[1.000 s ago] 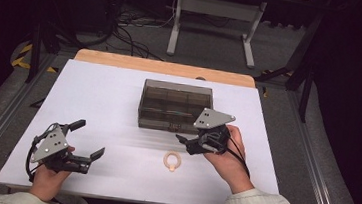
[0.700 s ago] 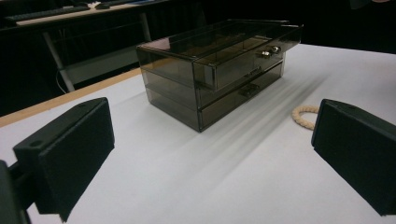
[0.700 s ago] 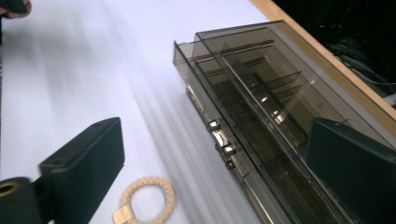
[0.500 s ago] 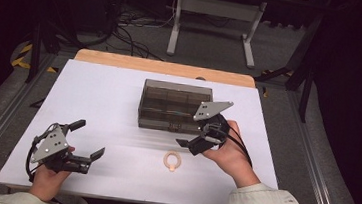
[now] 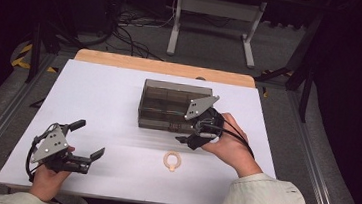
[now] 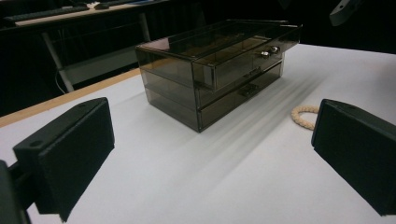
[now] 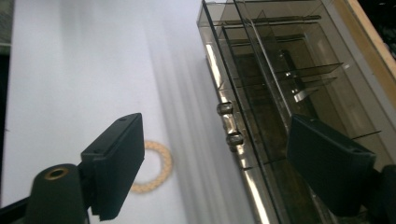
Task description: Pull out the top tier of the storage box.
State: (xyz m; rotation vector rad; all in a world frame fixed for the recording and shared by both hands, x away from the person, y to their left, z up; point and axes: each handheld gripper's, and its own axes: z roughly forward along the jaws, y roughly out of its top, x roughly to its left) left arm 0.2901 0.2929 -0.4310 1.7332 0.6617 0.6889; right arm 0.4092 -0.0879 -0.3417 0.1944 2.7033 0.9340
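Note:
A smoky see-through drawer box [image 5: 169, 103] stands in the middle of the white table [image 5: 94, 93]. Its top drawer [image 6: 273, 44] sticks out a little at the front. My right gripper [image 5: 190, 130] hovers at the box's front right corner. In the right gripper view [image 7: 215, 149] its jaws stand open and have just been closing, with two metal drawer knobs [image 7: 224, 108] in the gap and no pad touching them. A beige bead bracelet [image 5: 172, 160] lies flat in front of the box. My left gripper [image 5: 89, 138] rests open and empty at the near left.
A wooden strip [image 5: 162, 67] edges the table's far side. Beyond it stand a metal stand's legs [image 5: 211, 29] and floor cables. Bare white tabletop stretches between the left gripper and the box.
The right hand has shifted a little left and farther in, closer to the box's front. The left hand and the bracelet have stayed put.

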